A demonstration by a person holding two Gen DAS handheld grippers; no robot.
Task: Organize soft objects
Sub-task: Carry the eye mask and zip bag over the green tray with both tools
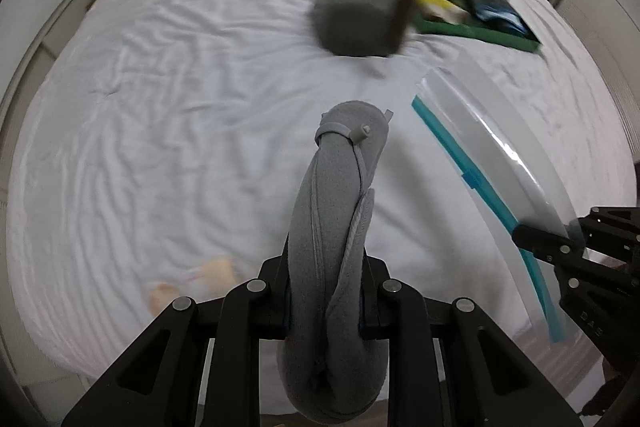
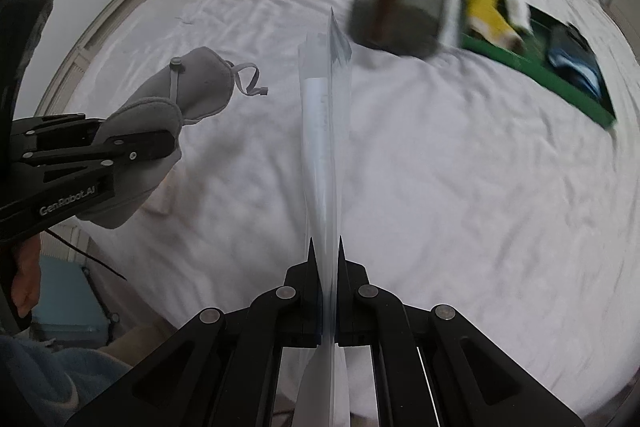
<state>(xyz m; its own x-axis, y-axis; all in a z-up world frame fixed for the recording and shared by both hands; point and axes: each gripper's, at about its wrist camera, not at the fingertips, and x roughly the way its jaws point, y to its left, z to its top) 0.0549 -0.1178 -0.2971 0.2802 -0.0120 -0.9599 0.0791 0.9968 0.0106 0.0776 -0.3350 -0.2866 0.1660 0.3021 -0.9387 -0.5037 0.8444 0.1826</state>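
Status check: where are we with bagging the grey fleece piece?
Done: both items are off the white bed sheet. In hand: the left gripper is shut on the grey fleece pouch with its drawstring; the right gripper is shut on the clear zip bag with a blue seal. Left: the pouch is still outside the bag. The green tray beyond holds yellow, white and blue items.
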